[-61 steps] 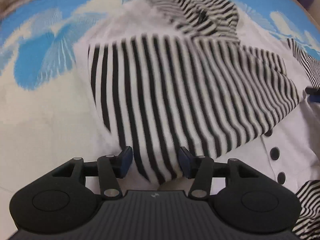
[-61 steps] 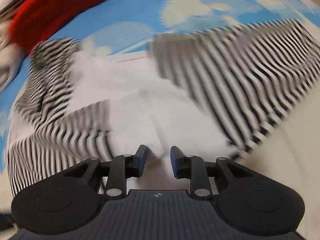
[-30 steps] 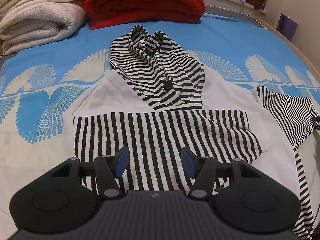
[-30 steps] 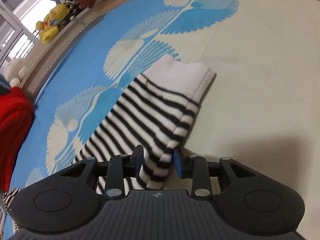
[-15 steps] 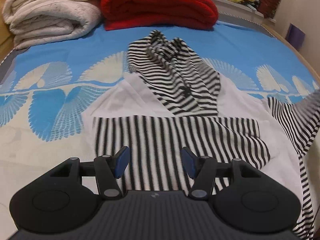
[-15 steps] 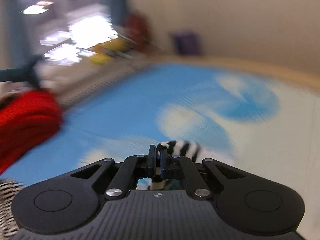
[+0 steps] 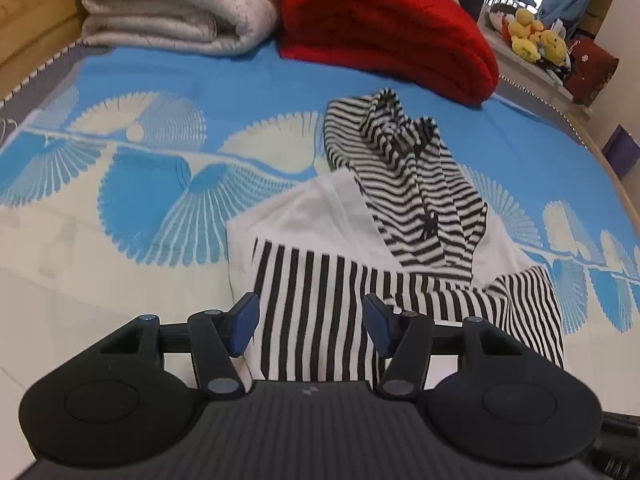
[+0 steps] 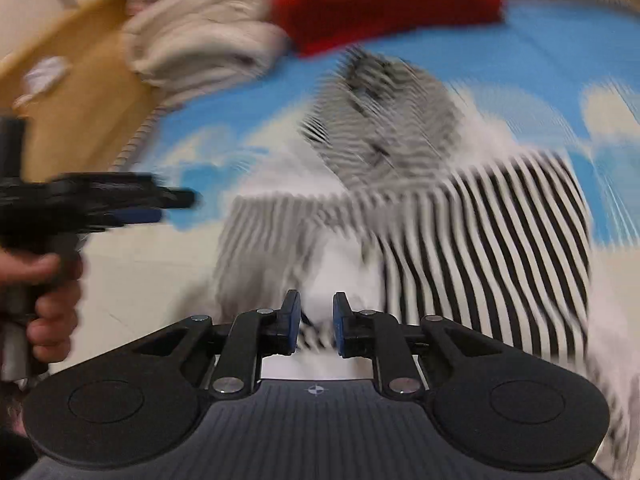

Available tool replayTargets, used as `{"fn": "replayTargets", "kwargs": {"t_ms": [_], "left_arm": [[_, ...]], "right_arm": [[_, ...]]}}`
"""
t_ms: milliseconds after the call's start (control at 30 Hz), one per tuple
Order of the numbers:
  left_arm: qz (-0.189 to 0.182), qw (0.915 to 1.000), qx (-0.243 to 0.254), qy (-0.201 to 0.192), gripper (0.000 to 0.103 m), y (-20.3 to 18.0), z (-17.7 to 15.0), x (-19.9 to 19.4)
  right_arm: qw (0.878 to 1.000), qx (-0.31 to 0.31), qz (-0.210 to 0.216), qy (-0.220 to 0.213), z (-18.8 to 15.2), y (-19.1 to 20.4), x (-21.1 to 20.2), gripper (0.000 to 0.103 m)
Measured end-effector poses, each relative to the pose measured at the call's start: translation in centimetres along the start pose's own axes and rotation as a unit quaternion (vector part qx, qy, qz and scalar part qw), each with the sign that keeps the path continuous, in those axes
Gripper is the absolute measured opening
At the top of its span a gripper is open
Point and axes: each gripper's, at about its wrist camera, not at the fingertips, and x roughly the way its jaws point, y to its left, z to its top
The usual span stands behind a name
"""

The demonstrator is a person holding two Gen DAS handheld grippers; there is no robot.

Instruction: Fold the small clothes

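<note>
Striped hoodie (image 7: pixel 360 280): lying on bed (image 7: pixel 120 280), both sleeves folded across. Left tool (image 7: pixel 308 322): hovering at six o'clock, jaws apart. Right tool (image 8: pixel 316 328): jaws just opening, cuff slipping free between them.

No readable words, labels, brand names or numbers appear in either view. The only sign is a small pale emblem moulded on the ribbed dark grey plastic body of each hand-held tool, at six o'clock: a tiny mark on the left tool (image 7: pixel 309 390), a small cross-in-circle on the right tool (image 8: pixel 316 390). Neither carries letters.
</note>
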Motion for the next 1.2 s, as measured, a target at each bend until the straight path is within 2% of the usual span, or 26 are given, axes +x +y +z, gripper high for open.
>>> {"fn": "replayTargets", "kwargs": {"t_ms": [100,133,200,233,333,367,433,533,600,700,733,767,800,933,1000,1067,1133,1200], "left_arm": [[-0.013,0.9997,0.009,0.016,0.062,-1.0,-0.7,1.0],[-0.017,0.9996,0.015,0.019,0.062,-1.6,-1.0,1.2],[-0.031,0.9988,0.029,0.026,0.062,-3.2,-1.5,1.9],[-0.042,0.9980,0.035,0.031,0.062,-4.2,-1.8,2.3],[-0.066,0.9956,0.048,0.045,0.062,-7.1,-2.7,3.5],[-0.073,0.9946,0.052,0.052,0.062,-8.0,-3.0,4.1],[-0.085,0.9923,0.060,0.067,0.063,-9.8,-3.8,5.4],[-0.070,0.9883,0.081,0.108,0.065,-11.9,-5.2,7.9],[-0.055,0.9841,0.111,0.127,0.067,-12.8,-6.3,9.1],[-0.035,0.9806,0.148,0.124,0.065,-13.3,-7.4,9.8],[-0.033,0.9807,0.154,0.117,0.050,-13.1,-7.5,9.6],[-0.026,0.9814,0.157,0.108,0.023,-12.9,-7.5,9.4],[-0.017,0.9828,0.155,0.099,0.016,-12.5,-7.3,9.0],[0.018,0.9946,0.088,0.053,0.017,-9.3,-5.5,4.4],[0.030,0.9978,0.045,0.037,0.016,-7.1,-4.8,2.0],[0.040,0.9979,-0.011,0.049,0.017,-4.4,-4.5,0.8],[0.055,0.9944,-0.068,0.059,0.018,-1.7,-4.2,0.2],[0.060,0.9935,-0.088,0.041,0.018,-0.3,-3.6,-0.2]], "right_arm": [[0.998,0.057,-0.013,-0.023,-0.2,-2.7,-0.4,0.021],[0.997,0.065,-0.035,-0.036,-0.5,-3.7,-0.3,0.021],[0.992,0.086,-0.090,-0.029,-0.4,-5.1,0.4,0.024],[0.989,0.106,-0.098,-0.024,-0.1,-5.8,0.6,0.024],[0.987,0.149,-0.063,-0.016,0.7,-7.5,0.9,0.024],[0.987,0.144,-0.068,-0.021,0.9,-7.7,1.0,0.025],[0.985,0.133,-0.104,-0.018,1.0,-8.6,1.5,0.026],[0.974,0.171,-0.148,0.018,0.2,-11.2,2.6,0.026],[0.965,0.216,-0.142,0.039,-0.7,-12.8,2.9,0.026],[0.966,0.216,-0.134,0.041,-0.5,-12.9,2.6,0.026],[0.968,0.209,-0.136,0.039,-0.4,-12.8,2.5,0.026],[0.969,0.205,-0.136,0.038,-0.3,-12.7,2.4,0.026],[0.969,0.205,-0.135,0.037,-0.1,-12.7,2.4,0.026],[0.970,0.205,-0.130,0.026,0.7,-12.1,1.6,0.026],[0.970,0.205,-0.126,0.021,1.2,-11.7,1.5,0.026],[0.970,0.203,-0.130,0.017,1.3,-11.6,1.5,0.026],[0.968,0.208,-0.139,0.019,1.2,-11.9,1.5,0.026],[0.965,0.214,-0.146,0.024,0.8,-12.1,1.7,0.026]]}}
